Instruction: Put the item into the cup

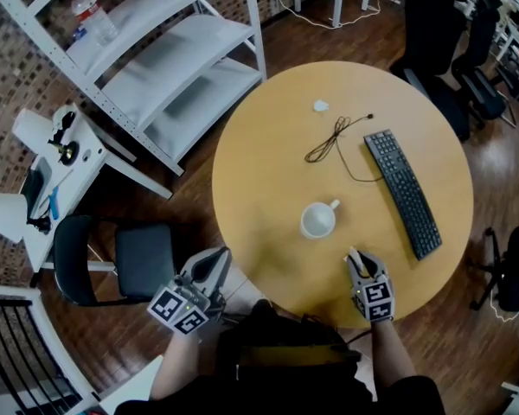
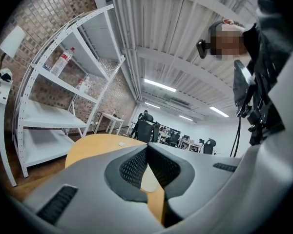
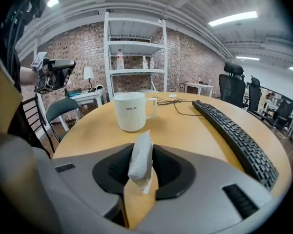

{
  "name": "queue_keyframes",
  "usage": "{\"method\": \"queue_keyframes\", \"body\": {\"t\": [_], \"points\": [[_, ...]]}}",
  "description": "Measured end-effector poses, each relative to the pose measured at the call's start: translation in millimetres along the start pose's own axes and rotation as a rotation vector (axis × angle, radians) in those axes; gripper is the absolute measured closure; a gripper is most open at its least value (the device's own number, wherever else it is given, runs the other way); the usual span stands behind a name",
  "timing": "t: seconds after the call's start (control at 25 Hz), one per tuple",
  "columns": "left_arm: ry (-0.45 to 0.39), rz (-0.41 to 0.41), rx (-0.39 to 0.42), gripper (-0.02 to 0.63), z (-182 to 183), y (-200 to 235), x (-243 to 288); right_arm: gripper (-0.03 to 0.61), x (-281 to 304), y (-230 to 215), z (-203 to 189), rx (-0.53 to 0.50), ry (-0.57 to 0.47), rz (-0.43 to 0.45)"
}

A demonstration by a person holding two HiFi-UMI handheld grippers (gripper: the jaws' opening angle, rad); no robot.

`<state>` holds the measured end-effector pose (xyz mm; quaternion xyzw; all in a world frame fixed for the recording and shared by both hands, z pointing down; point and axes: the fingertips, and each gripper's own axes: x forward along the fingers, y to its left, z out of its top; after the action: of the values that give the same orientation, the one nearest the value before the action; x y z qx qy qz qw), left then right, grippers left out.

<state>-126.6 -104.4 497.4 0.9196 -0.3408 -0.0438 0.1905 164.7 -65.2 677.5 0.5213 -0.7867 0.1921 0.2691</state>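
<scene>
1. Your right gripper clamps a small white paper sachet upright between its jaws, over the round wooden table.
2. The white ribbed ceramic mug stands ahead, apart from the sachet; seen from above, its interior shows only white.
3. Your left gripper has its jaws pressed together, holding nothing.

**A:** What carries the things?

**B:** A round, light wooden table, seen from above.

**A:** What lies on it?

**B:** A white ribbed ceramic mug stands upright near the middle. To its right lies a long black computer keyboard. Farther off are a thin, loosely tangled black cable and a small white lump near the far edge.
</scene>
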Motion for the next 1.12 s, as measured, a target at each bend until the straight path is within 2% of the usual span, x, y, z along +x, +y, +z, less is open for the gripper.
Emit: {"method": "queue_keyframes", "body": {"t": [0.2,0.36,0.52,0.64,0.88,1.0,1.12], "points": [[-0.033,-0.028,0.013,0.618,8,-4,11,0.5,-25,-14,42,-0.011,-0.1,-0.013],[-0.068,-0.044,0.027,0.618,18,-6,16,0.5,-44,-24,93,-0.045,-0.213,-0.016],[-0.106,-0.036,0.036,0.618,27,-3,15,0.5,-54,-24,141,-0.102,-0.311,0.01],[-0.143,-0.003,0.038,0.618,33,4,2,0.5,-50,-13,173,-0.115,-0.355,0.063],[-0.199,0.095,0.04,0.618,38,19,-30,0.5,-22,11,206,-0.148,-0.358,0.156],[-0.206,0.152,0.026,0.618,34,28,-50,0.5,-7,23,210,-0.126,-0.331,0.208],[-0.2,0.195,0.014,0.618,27,36,-67,0.5,6,29,205,-0.119,-0.297,0.222]]}}
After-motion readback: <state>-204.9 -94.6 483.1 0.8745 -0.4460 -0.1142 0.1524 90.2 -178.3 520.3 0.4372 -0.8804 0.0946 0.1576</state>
